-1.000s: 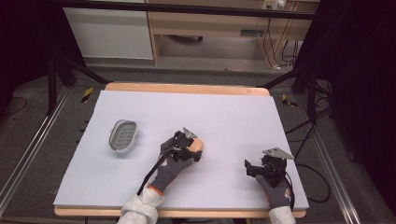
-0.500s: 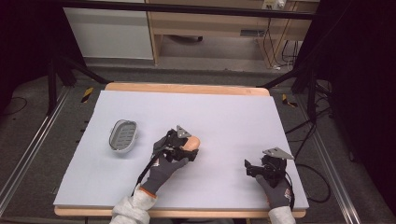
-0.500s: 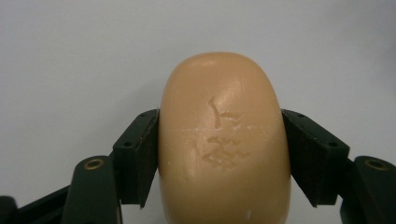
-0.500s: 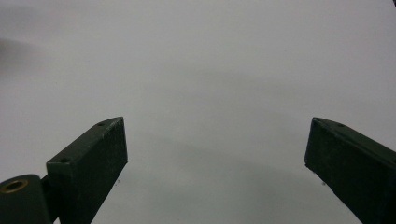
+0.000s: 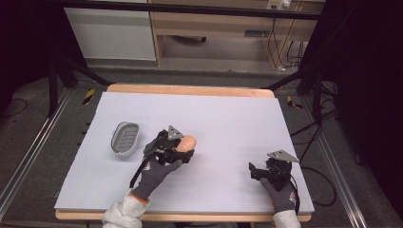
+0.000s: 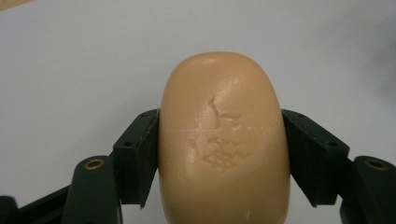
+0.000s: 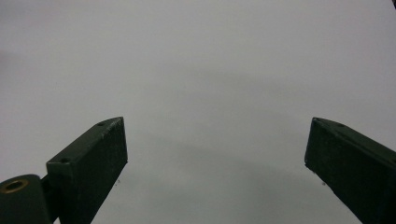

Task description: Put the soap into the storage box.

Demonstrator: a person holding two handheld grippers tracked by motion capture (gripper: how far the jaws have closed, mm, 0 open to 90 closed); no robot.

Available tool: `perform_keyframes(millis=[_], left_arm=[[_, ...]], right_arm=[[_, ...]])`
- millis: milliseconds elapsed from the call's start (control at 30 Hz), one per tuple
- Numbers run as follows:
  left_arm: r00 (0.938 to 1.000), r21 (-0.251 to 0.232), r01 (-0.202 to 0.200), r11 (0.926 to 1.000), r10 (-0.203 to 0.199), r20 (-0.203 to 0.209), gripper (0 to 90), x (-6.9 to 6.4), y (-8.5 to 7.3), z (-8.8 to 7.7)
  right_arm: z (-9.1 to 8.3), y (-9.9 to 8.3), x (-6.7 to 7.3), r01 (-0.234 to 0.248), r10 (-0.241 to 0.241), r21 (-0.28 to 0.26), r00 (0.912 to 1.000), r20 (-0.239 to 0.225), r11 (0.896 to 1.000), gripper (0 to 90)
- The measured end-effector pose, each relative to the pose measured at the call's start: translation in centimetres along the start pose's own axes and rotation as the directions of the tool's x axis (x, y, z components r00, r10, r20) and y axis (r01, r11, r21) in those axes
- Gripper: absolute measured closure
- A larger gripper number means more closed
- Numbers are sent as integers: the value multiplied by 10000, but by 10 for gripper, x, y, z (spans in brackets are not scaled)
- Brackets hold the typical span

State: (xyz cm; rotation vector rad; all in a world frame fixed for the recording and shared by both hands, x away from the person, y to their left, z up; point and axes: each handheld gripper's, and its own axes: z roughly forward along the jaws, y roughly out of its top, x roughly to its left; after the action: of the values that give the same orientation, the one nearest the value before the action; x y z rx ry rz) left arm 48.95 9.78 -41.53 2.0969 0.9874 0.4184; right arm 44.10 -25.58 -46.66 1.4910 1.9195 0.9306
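Observation:
A tan oval bar of soap [image 6: 223,140] with a stamped mark sits clamped between the two black jaws of my left gripper [image 6: 219,149]. From above, the soap [image 5: 187,142] sticks out of the left gripper [image 5: 183,148] near the middle of the white table, to the right of a grey soap dish [image 5: 125,137]. My right gripper [image 5: 254,170] rests low at the table's front right; its jaws stand wide apart over bare white surface, right gripper [image 7: 217,154] holding nothing.
The white table top [image 5: 228,114] has a wooden edge at the back and front. Black frame legs and cables stand on the floor to the left and right. A wooden shelf unit [image 5: 214,28] lies beyond the far edge.
My left gripper has moved slightly left toward the soap dish, carrying the soap. The right gripper has stayed in place.

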Motion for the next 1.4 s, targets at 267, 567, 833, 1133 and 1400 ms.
perform_keyframes(millis=[267, 567, 833, 1133, 1400], left_arm=[[9999, -209, 105, 9997, -106, -60, 314, 7, -3, -16], [9996, -415, 241, 9988, -247, -160, 314, 19, -9, -32], [9985, -520, 433, 9977, -450, -310, 314, 27, -14, -40], [9966, -713, 623, 9955, -658, -490, 314, 39, -16, -53], [9941, -829, 768, 9936, -827, -708, 315, 54, -22, -66]], right_arm=[[0, 0, 0, 37, -37, -6, 10000, 2, 10000, 60], [0, 0, 0, -10, 10, 12, 10000, 28, 10000, 60], [0, 0, 0, -42, 42, 46, 10000, 27, 10000, 60], [0, 0, 0, 2, -2, 1, 10000, 42, 10000, 60], [-1, 0, 0, -9, 9, -10, 10000, 31, 10000, 60]])
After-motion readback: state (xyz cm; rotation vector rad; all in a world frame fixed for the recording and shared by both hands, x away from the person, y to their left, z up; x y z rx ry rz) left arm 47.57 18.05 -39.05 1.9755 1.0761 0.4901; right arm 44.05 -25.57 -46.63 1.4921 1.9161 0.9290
